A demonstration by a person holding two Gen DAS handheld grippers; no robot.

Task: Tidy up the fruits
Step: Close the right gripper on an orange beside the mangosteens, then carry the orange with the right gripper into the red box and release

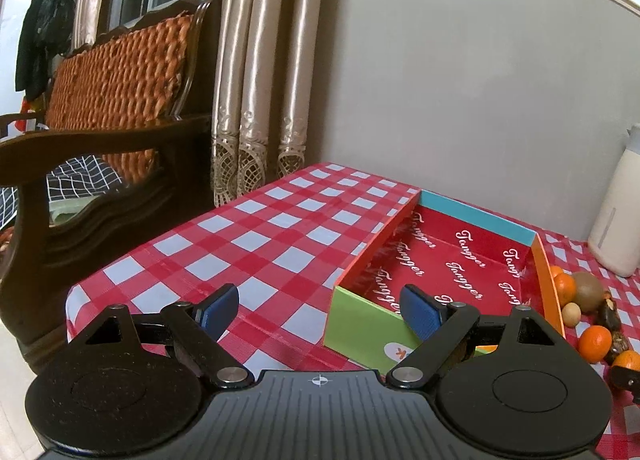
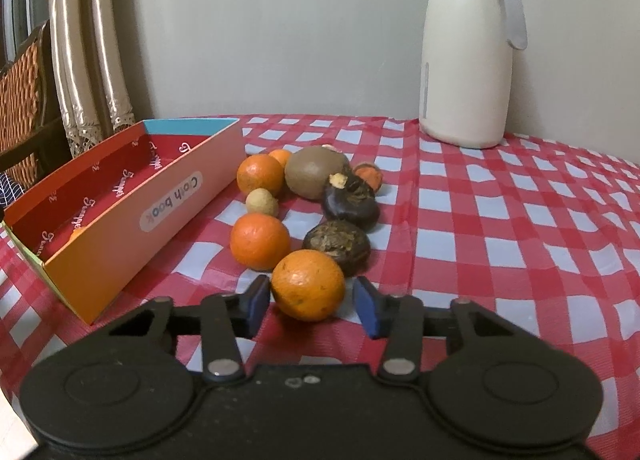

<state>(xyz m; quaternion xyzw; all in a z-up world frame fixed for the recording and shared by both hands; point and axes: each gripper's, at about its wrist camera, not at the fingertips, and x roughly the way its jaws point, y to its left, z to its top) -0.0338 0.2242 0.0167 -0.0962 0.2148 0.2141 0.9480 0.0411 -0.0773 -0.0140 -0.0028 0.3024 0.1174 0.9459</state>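
A colourful cardboard box (image 2: 132, 228) with a red printed inside lies at the left on the checked tablecloth. Beside it sits a cluster of fruit: oranges (image 2: 259, 241), a brown kiwi (image 2: 316, 172), a small beige round fruit (image 2: 262, 202) and dark wrinkled ones (image 2: 337, 246). My right gripper (image 2: 310, 300) has the nearest orange (image 2: 308, 284) between its blue pads. The left pad is at the peel, and a thin gap shows at the right pad. My left gripper (image 1: 320, 310) is open and holds nothing, low in front of the green end of the box (image 1: 478, 216). The fruit (image 1: 588, 292) lies to its right.
A cream jug (image 2: 466, 72) with a grey lid stands at the back right by the wall. A dark wooden bench (image 1: 120, 100) with a woven orange cushion and curtains (image 1: 260, 80) lies past the table's left edge. Bare checked cloth (image 2: 520, 240) stretches right of the fruit.
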